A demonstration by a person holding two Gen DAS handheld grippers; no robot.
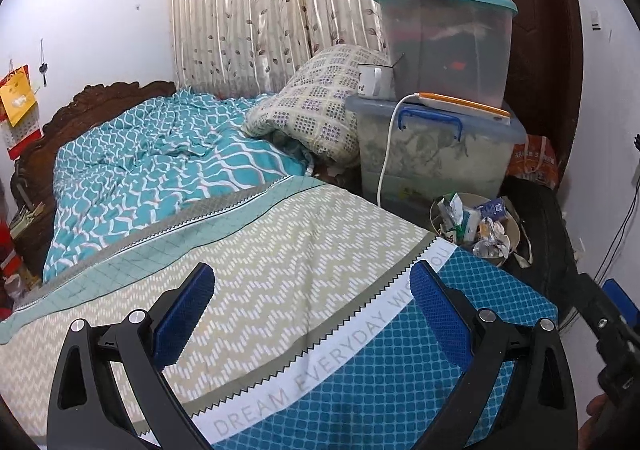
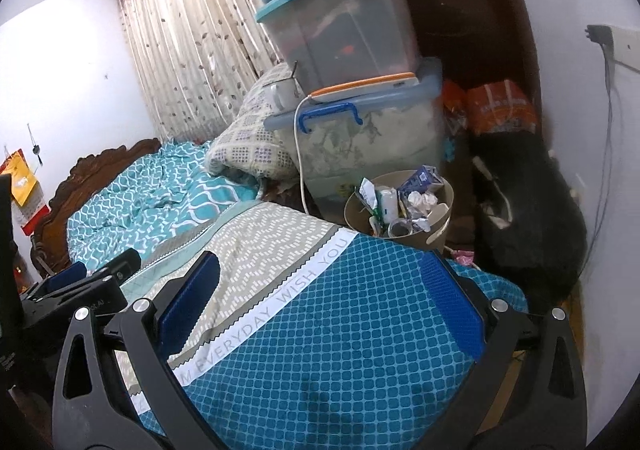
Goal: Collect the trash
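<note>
Right of centre in both views, the bin [image 2: 400, 205] sits overfull of trash [image 2: 404, 201] just past the bed [image 2: 320, 310], both left gripper [image 1: 312, 310] and right gripper [image 2: 320, 298] spread wide and empty — clumsy grab could tip it or snag the cable [image 2: 298, 153]

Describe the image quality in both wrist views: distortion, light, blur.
Left wrist view: strong fisheye bending, dark corners, soft even room light, the curtain glowing from behind, the trash bin fairly sharp. Right wrist view: same bending and tilted, the stacked storage boxes lean, the right wall is washed out, the black bag is lost in shadow.
</note>
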